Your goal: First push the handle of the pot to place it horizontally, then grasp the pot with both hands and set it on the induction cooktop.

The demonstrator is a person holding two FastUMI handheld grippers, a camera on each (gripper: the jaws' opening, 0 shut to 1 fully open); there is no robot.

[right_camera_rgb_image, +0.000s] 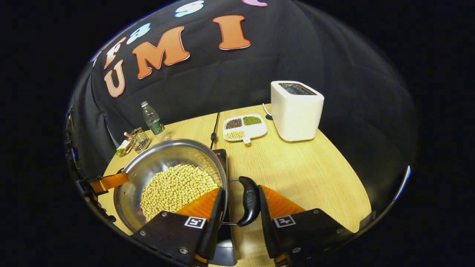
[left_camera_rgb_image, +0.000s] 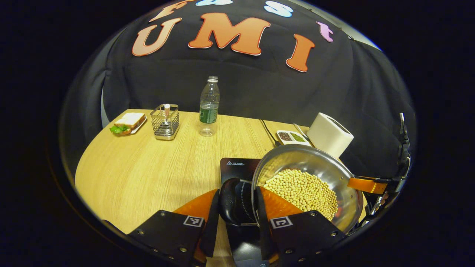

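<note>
A steel pot (left_camera_rgb_image: 308,159) holding soybeans (left_camera_rgb_image: 302,191) hangs or rests over the black induction cooktop (left_camera_rgb_image: 237,167); I cannot tell whether it touches. In the left gripper view my left gripper (left_camera_rgb_image: 237,193) is shut on one black side handle (left_camera_rgb_image: 230,202), with one finger inside the rim. The right gripper (left_camera_rgb_image: 374,185) shows at the pot's far side. In the right gripper view my right gripper (right_camera_rgb_image: 241,190) is shut on the other black handle (right_camera_rgb_image: 249,200) of the pot (right_camera_rgb_image: 167,155), one finger inside the rim. The left gripper (right_camera_rgb_image: 107,181) shows beyond the soybeans (right_camera_rgb_image: 174,189). An edge of the cooktop (right_camera_rgb_image: 223,157) peeks out behind the pot.
On the wooden table (left_camera_rgb_image: 148,174) stand a water bottle (left_camera_rgb_image: 209,107), a wire holder (left_camera_rgb_image: 165,121) and a sandwich on a plate (left_camera_rgb_image: 128,123). A white toaster (right_camera_rgb_image: 296,110) and a divided dish of beans (right_camera_rgb_image: 244,127) sit at the back, with a black cable (right_camera_rgb_image: 215,128) nearby.
</note>
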